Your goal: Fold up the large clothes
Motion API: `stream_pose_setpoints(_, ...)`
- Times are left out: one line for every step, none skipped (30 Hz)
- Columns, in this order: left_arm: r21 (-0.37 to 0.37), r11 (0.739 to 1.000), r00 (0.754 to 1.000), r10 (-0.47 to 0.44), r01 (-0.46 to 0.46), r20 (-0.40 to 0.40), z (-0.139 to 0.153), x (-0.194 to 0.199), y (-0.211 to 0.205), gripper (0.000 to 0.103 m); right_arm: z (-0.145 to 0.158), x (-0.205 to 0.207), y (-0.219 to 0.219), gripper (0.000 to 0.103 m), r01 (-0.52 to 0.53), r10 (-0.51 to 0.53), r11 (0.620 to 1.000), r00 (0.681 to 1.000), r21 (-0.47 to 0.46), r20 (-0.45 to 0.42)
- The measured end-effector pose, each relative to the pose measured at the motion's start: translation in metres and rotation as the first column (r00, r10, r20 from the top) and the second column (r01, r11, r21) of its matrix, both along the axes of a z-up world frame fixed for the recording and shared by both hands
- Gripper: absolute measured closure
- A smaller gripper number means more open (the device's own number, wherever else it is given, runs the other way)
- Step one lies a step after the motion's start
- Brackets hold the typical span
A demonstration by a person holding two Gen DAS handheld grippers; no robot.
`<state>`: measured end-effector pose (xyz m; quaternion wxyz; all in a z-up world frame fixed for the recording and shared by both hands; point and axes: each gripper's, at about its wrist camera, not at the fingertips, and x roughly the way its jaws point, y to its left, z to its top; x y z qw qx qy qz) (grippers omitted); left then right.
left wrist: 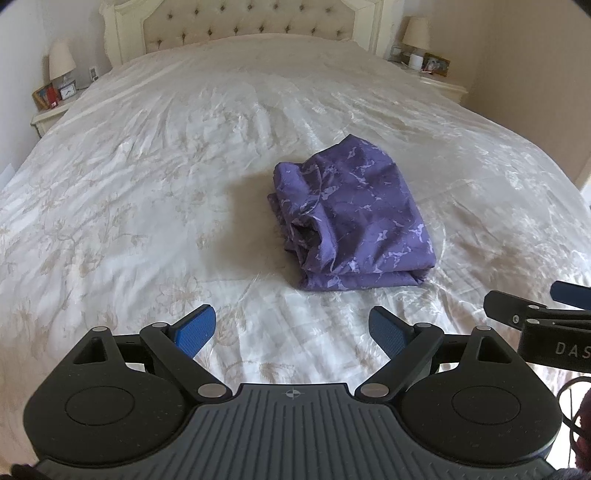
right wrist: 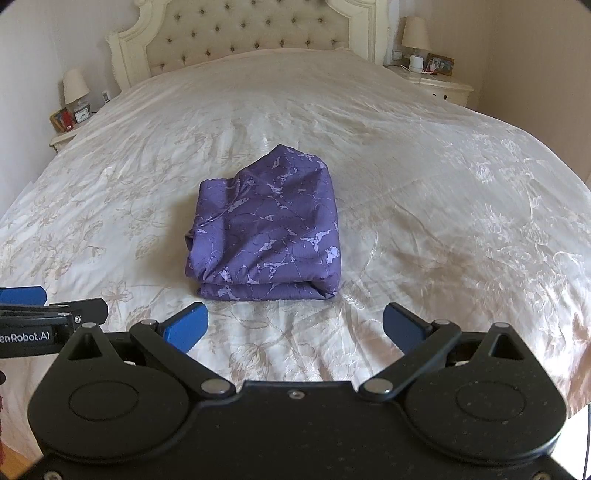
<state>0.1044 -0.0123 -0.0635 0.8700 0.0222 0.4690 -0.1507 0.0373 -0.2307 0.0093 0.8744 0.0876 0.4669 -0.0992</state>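
A purple patterned garment lies folded in a thick bundle on the white floral bedspread. It also shows in the right wrist view, with its folded edge facing me. My left gripper is open and empty, held above the bed a short way in front of the bundle and to its left. My right gripper is open and empty, just in front of the bundle. Each gripper shows at the edge of the other's view, the right one and the left one.
A tufted cream headboard stands at the far end of the bed. Nightstands with lamps and small items flank it, on the left and on the right. A beige wall is on the right.
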Motion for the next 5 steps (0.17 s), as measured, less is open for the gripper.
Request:
stream_pose_setpoints(0.000,1.000,1.000,-0.001,0.001,0.002,-0.0001,0.0002,-0.0003,0.013,-0.0004,-0.0005,0.0000,0.003,0.002,-0.002,1.000,1.000,0.002,0.000)
stream_pose_setpoints(-0.001,1.000,1.000,-0.004,0.004,0.002,-0.0004,0.0004,-0.0005,0.013,-0.0009,0.0001,-0.0008,0.003,0.003,-0.003,1.000,1.000,0.003,-0.002)
stream_pose_setpoints(-0.002,1.000,1.000,-0.006,0.006,-0.001,-0.0010,0.0009,-0.0008,0.013,-0.0014,0.0001,-0.0009,0.003,0.004,-0.004,1.000,1.000,0.004,-0.003)
stream_pose_setpoints(-0.002,1.000,1.000,-0.006,0.006,-0.003,-0.0013,0.0005,-0.0014,0.013,-0.0018,-0.0003,-0.0009,0.003,0.006,-0.006,1.000,1.000,0.005,-0.004)
stream_pose_setpoints(-0.003,1.000,1.000,-0.008,0.008,-0.005,-0.0018,0.0010,-0.0017,0.013,-0.0024,0.0005,-0.0019,0.003,0.007,-0.007,1.000,1.000,0.007,-0.006)
